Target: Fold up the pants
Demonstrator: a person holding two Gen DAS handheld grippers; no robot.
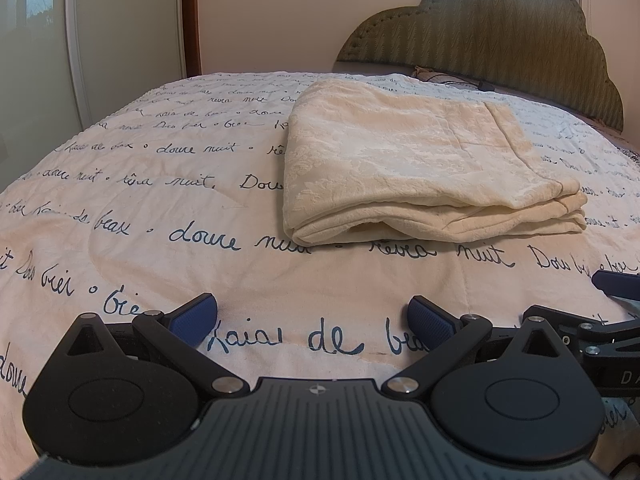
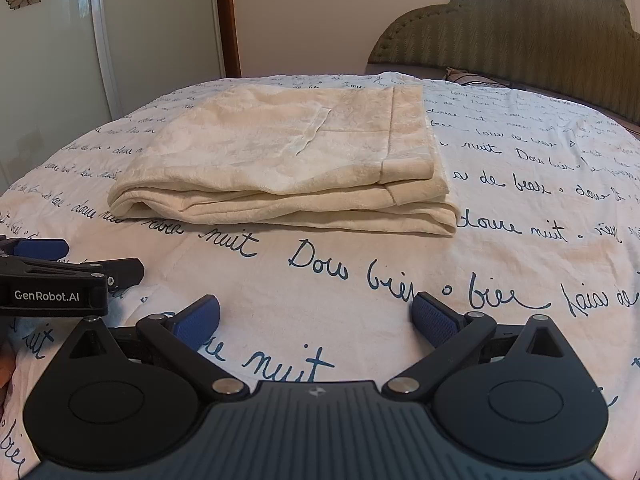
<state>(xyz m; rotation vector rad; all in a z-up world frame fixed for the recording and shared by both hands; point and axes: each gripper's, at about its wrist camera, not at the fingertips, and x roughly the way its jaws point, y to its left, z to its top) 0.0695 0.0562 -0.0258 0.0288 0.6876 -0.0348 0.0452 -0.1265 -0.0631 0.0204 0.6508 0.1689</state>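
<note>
Cream pants (image 1: pixel 424 160) lie folded into a thick rectangle on the bed, several layers stacked, folded edge facing me. In the right wrist view the same pants (image 2: pixel 288 160) sit ahead and slightly left. My left gripper (image 1: pixel 312 320) hovers open over the bedspread, well short of the pants, nothing between its blue pads (image 1: pixel 194 318). My right gripper (image 2: pixel 316 318) is likewise open and empty, apart from the pants. Each gripper shows in the other's view: the right one's finger (image 1: pixel 616 282) at the right edge, the left one's body (image 2: pixel 52 280) at the left edge.
The white bedspread (image 1: pixel 140 216) with dark blue script covers the whole bed. A green padded headboard (image 1: pixel 500 36) rises at the back right. Wardrobe doors (image 2: pixel 52 60) and a brown door frame (image 2: pixel 228 16) stand to the left, beyond the bed's edge.
</note>
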